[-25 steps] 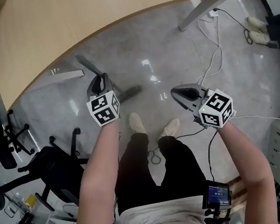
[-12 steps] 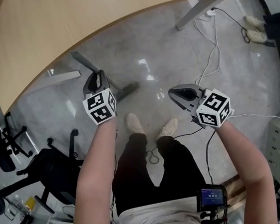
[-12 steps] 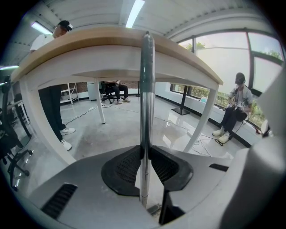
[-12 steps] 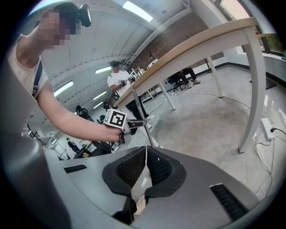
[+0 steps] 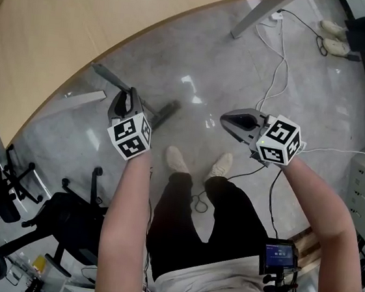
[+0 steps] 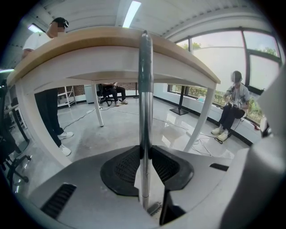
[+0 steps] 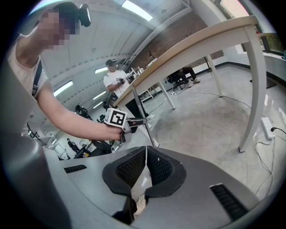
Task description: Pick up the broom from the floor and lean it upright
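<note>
The left claw (image 5: pixel 125 100) has the broom (image 5: pixel 105 77) by its metal pole, ribbed pads against the pole on both sides and the jaws opening slightly. In the left gripper view the pole (image 6: pixel 144 89) runs straight up from between the pads to the edge of the wooden desk (image 6: pixel 89 41), its top touching or just in front of that rim. The right claw (image 5: pixel 239 122) hangs apart over the grey floor (image 5: pixel 198 65), jaws tip to tip on nothing.

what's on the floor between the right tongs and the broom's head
Only bare, shiny grey floor lies between the right tongs and the broom; the head view shows it.
</note>
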A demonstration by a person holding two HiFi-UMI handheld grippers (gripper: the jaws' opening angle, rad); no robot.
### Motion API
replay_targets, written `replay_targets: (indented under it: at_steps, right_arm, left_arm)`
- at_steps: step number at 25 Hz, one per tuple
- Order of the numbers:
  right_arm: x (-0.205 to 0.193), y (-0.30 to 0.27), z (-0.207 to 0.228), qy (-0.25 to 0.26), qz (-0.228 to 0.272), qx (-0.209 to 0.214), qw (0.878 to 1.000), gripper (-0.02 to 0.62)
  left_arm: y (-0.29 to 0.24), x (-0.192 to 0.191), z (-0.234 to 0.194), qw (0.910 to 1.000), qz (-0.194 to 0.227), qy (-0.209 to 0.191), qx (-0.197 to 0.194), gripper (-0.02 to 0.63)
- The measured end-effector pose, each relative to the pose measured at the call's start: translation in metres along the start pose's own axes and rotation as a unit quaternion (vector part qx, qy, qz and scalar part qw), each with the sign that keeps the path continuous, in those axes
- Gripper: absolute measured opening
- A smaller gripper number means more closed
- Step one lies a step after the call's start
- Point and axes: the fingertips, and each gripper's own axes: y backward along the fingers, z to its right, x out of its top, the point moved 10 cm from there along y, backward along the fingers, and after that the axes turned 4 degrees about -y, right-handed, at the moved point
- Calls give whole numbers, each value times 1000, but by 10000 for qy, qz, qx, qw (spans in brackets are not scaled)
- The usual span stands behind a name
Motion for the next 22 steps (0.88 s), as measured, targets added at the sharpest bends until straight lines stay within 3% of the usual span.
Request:
replay_targets:
  at_steps: [14,22]
  right_arm:
    - [-4,5,1,-1,-8,-79,10000,20]
    - [4,9,-14,354,-52,12,9994,20]
  left_arm:
    - [3,2,0,9993,20,-378,-47,156]
    - [58,-1,-7,9985,178,-473,-204,156]
